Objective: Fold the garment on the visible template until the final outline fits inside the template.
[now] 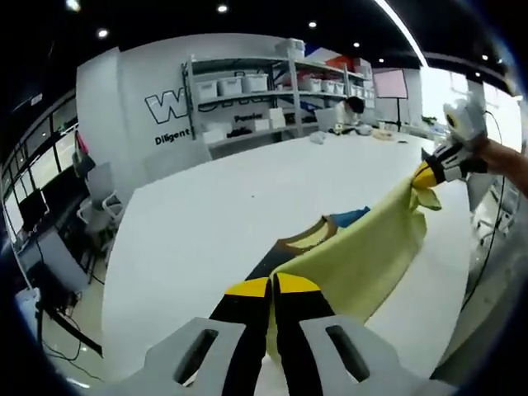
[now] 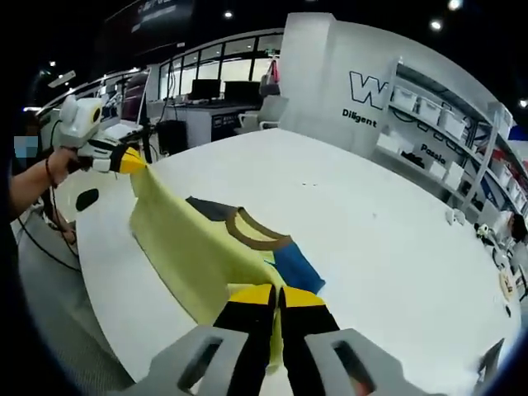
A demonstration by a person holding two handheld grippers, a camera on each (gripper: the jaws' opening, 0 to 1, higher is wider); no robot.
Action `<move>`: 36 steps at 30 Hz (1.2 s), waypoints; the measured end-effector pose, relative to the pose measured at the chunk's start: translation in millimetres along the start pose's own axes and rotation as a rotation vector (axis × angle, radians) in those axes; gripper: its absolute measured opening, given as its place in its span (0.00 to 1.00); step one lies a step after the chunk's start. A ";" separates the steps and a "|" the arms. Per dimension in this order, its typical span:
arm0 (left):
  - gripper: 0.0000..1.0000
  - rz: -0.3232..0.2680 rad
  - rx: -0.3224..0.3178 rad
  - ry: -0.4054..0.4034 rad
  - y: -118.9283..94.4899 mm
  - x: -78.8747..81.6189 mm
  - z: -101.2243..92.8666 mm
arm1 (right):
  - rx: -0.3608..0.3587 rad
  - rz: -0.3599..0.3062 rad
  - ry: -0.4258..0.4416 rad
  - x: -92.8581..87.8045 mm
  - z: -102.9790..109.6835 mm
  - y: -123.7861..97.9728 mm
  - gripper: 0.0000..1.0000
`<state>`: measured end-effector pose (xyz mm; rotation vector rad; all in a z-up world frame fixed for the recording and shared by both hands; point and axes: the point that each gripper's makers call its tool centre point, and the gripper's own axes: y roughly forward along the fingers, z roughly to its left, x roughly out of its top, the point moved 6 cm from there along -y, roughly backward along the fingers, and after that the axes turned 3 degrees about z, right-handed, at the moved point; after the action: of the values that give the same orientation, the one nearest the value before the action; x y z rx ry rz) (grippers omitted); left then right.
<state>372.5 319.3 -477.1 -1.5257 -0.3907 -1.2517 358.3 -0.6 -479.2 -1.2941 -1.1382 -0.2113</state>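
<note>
Cloth was what the eye went to first: a pale yellow garment [image 1: 363, 247] with a brown collar band [image 2: 256, 231] and a blue patch [image 2: 297, 268] beside it, stretched in the air over the near part of the big white table [image 1: 223, 206] and held taut between two claws. Its lower part trailed down onto the table near the edge. I could not make out any template outline on the white surface.

In the left gripper view, the left claw [image 1: 272, 289] had its yellow-tipped black jaws pressed together on one edge of the garment, the yellow cloth running from them up toward the other claw. The right claw [image 1: 431, 175] came in from the right of that view, held by a person's hand [image 1: 495, 157], and pinched the far corner of the garment, a small flap hanging below its tip.

In the right gripper view the same hold appeared from the other end: the right claw [image 2: 276, 297] was closed on the garment [image 2: 198, 247] at the bottom of the view, and the left claw [image 2: 124, 161], in a person's hand [image 2: 62, 157], gripped the opposite corner.

Farther off, shelves [image 1: 272, 91] with white bins stood against a wall with dark lettering. Small items [image 1: 355, 124] lay at the table's far end. Office chairs [image 1: 99, 206] and monitors [image 2: 223, 91] stood beyond the table.
</note>
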 end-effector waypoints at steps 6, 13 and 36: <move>0.00 0.044 0.025 0.028 24.4 -2.8 7.8 | -0.004 0.012 -0.019 5.5 -9.3 21.8 0.00; 0.00 0.089 0.027 0.068 50.7 -10.2 14.1 | 0.005 0.076 0.005 -1.5 -17.5 52.9 0.00; 0.00 0.245 0.019 0.014 118.4 -52.1 18.8 | -0.093 0.227 -0.110 -32.0 -24.8 128.7 0.00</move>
<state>452.8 309.7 -579.7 -1.4980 -0.1983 -1.0632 444.9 7.7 -582.3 -1.5216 -1.0736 -0.0252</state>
